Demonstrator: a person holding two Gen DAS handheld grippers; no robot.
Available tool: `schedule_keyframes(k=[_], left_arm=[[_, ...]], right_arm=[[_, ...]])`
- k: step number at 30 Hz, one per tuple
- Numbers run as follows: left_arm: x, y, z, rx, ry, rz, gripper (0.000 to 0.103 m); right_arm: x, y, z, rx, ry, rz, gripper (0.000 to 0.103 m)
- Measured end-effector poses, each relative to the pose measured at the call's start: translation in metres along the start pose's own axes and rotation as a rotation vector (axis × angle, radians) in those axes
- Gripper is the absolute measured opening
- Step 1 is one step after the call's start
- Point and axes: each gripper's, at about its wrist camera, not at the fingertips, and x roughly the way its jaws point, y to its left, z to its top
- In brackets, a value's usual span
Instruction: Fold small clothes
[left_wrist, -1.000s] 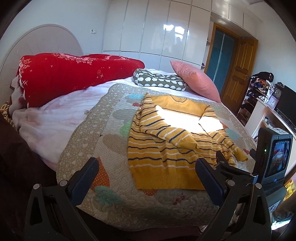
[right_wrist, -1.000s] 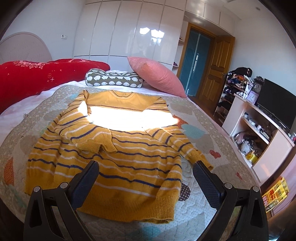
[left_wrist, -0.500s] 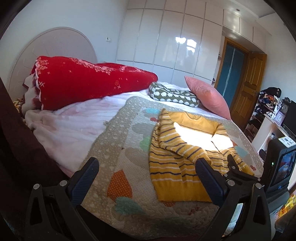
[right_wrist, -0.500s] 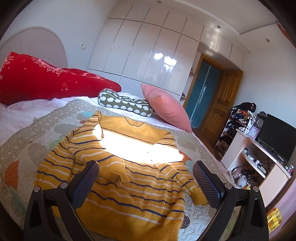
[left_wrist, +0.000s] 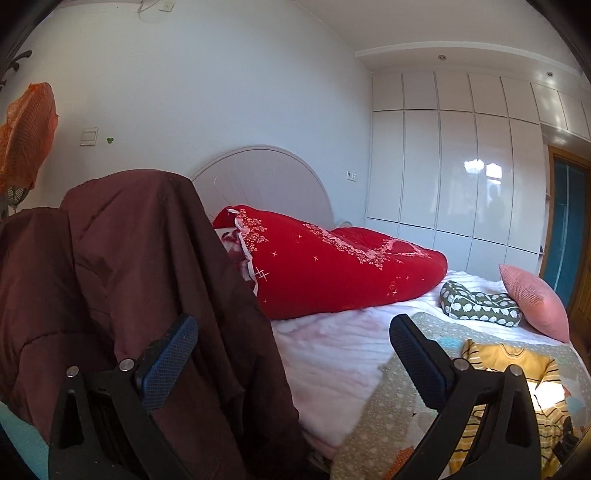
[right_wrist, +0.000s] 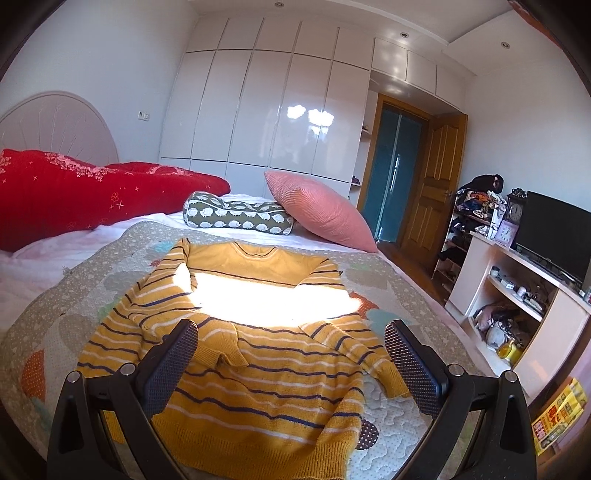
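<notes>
The bed (right_wrist: 66, 266) fills most of what I see, and I place everything else by it. A patchwork quilt (right_wrist: 388, 291) covers its near half, and the sweater (right_wrist: 258, 373) lies flat on that quilt, chest up, neckline toward the head of the bed. It is mustard yellow knit with thin navy and white stripes, a plain yellow yoke, and ribbed hem and cuffs. Both sleeves are folded inward across the body, and a bright patch of sun falls across the chest. At the head of the bed sit a rolled red duvet (right_wrist: 74, 195), a pink pillow (right_wrist: 317, 214) and a small patterned bolster (right_wrist: 236, 218). A dark brown coat (left_wrist: 147, 295) hangs beside the bed.

My right hand-held gripper (right_wrist: 291, 354) hovers over the sweater's lower half, jaws spread wide, holding nothing. My left hand-held gripper (left_wrist: 295, 350) points toward the coat and duvet, likewise released and empty.
</notes>
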Motion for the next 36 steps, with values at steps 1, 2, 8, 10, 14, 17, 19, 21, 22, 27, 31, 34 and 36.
schedule_keyframes(k=[1,2,8,10,14,17,19,21,22,27,31,34,36], left_arm=[[0.002,-0.003,-0.002,0.006,0.006,-0.007,0.103],[0.005,-0.009,-0.006,0.016,0.021,-0.022,0.103],[0.045,-0.082,-0.040,0.044,0.242,-0.232,0.103],[0.058,-0.109,-0.050,0.022,0.317,-0.321,0.103],[0.069,-0.150,-0.068,-0.008,0.420,-0.433,0.103],[0.062,-0.169,-0.079,0.027,0.433,-0.464,0.103],[0.060,-0.177,-0.087,0.061,0.436,-0.470,0.103],[0.060,-0.181,-0.091,0.082,0.441,-0.478,0.103],[0.062,-0.184,-0.092,0.089,0.444,-0.483,0.103],[0.085,-0.195,-0.099,0.113,0.458,-0.476,0.103],[0.107,-0.197,-0.111,0.109,0.500,-0.458,0.103],[0.122,-0.199,-0.121,0.117,0.521,-0.433,0.103],[0.131,-0.201,-0.126,0.115,0.543,-0.428,0.103]], right_arm=[[0.000,-0.003,-0.001,0.004,0.000,0.006,0.102],[0.000,-0.005,-0.001,0.000,0.001,0.013,0.102],[0.016,-0.041,-0.001,0.030,0.074,0.107,0.091],[0.029,-0.055,-0.002,0.073,0.149,0.176,0.067],[0.065,-0.068,-0.008,0.162,0.323,0.382,0.063],[0.092,-0.063,-0.009,0.190,0.387,0.473,0.063],[0.115,-0.052,-0.009,0.190,0.418,0.497,0.063],[0.143,-0.042,-0.010,0.207,0.455,0.504,0.063],[0.159,-0.035,-0.012,0.224,0.484,0.520,0.063],[0.228,-0.004,-0.026,0.316,0.647,0.609,0.060],[0.248,0.015,-0.024,0.308,0.738,0.717,0.009],[0.251,0.010,0.017,0.218,0.654,0.657,0.008],[0.260,-0.002,0.053,0.162,0.574,0.564,0.008]])
